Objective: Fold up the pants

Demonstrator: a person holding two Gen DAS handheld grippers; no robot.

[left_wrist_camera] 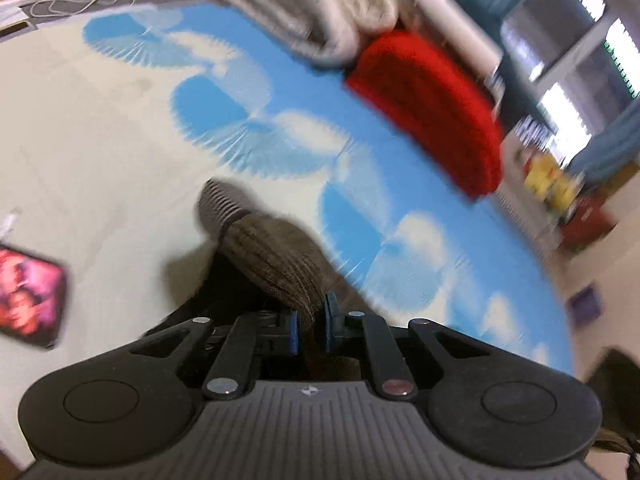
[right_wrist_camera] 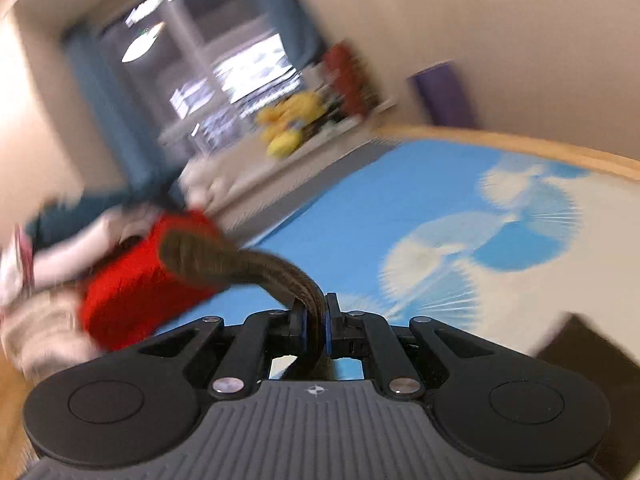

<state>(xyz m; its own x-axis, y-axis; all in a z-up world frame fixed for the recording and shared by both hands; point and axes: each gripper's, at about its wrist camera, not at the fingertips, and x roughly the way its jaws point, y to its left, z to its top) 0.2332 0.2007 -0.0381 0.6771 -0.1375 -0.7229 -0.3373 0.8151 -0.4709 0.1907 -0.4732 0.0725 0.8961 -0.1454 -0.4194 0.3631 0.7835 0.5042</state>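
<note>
Pants [left_wrist_camera: 276, 264], one brown ribbed pair, hang lifted above the bed [left_wrist_camera: 100, 152] with its blue-and-white cloud sheet, gripped at two places. One red folded cloth [left_wrist_camera: 432, 112] and one grey blanket [left_wrist_camera: 312, 4] lie at the bed's far side. Left tool [left_wrist_camera: 311, 322] tilts downward, jaws clamped on fabric; right tool [right_wrist_camera: 316, 324] points flatter, likewise pinching fabric.

Free room: the bed sheet [left_wrist_camera: 100, 140] lies flat and bare across the middle and left of the left wrist view, and across the right half in the right wrist view [right_wrist_camera: 520, 280]. Obstacles: a red folded item [left_wrist_camera: 432, 112] at the far right, touching a grey blanket stack [left_wrist_camera: 312, 4] behind it; a dark case [left_wrist_camera: 28, 296] at the near left edge; a white cable [left_wrist_camera: 80, 0] along the far edge.
</note>
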